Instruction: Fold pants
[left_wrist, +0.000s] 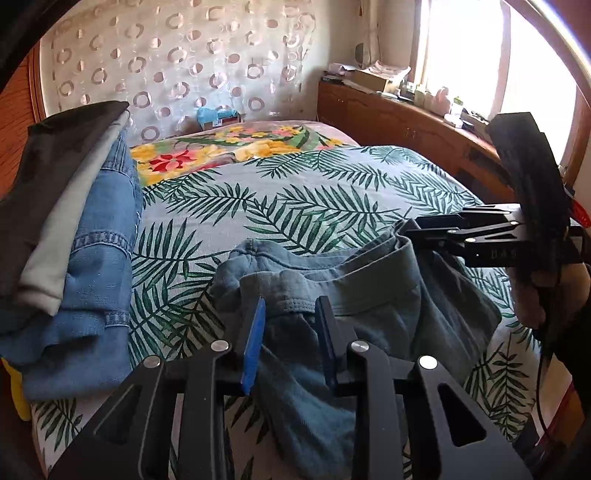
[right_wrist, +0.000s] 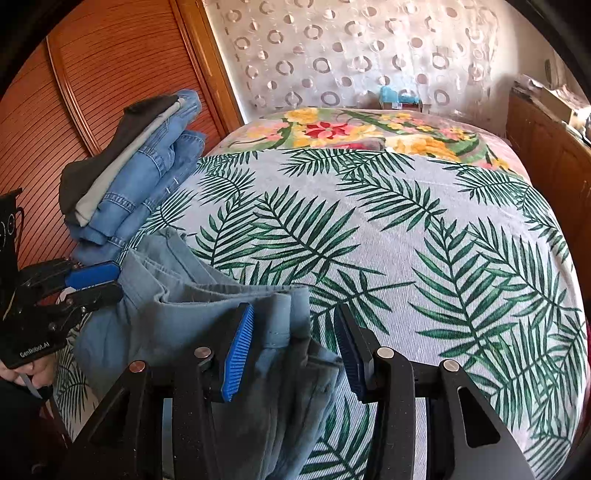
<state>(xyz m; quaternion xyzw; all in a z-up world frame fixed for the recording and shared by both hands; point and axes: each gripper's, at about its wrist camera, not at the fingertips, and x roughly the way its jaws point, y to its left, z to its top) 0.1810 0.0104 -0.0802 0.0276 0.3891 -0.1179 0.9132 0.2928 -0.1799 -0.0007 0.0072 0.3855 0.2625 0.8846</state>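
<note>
Blue-grey pants (left_wrist: 369, 295) bunched at bed's (left_wrist: 314, 192) near edge, waistband raised off palm-leaf cover.

Left hand-held gripper (left_wrist: 290, 325): fingers spread, fabric lying between them, no pinch visible.

Right hand-held gripper (right_wrist: 295, 343): fingers spread either side of waistband fold; seen from left wrist, it sits at waistband's right end.

Stack of folded clothes (right_wrist: 136, 170) at bed's left edge, near pants, apart.

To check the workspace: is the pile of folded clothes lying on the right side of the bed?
No, the pile of folded clothes lies at the bed's left edge.
</note>
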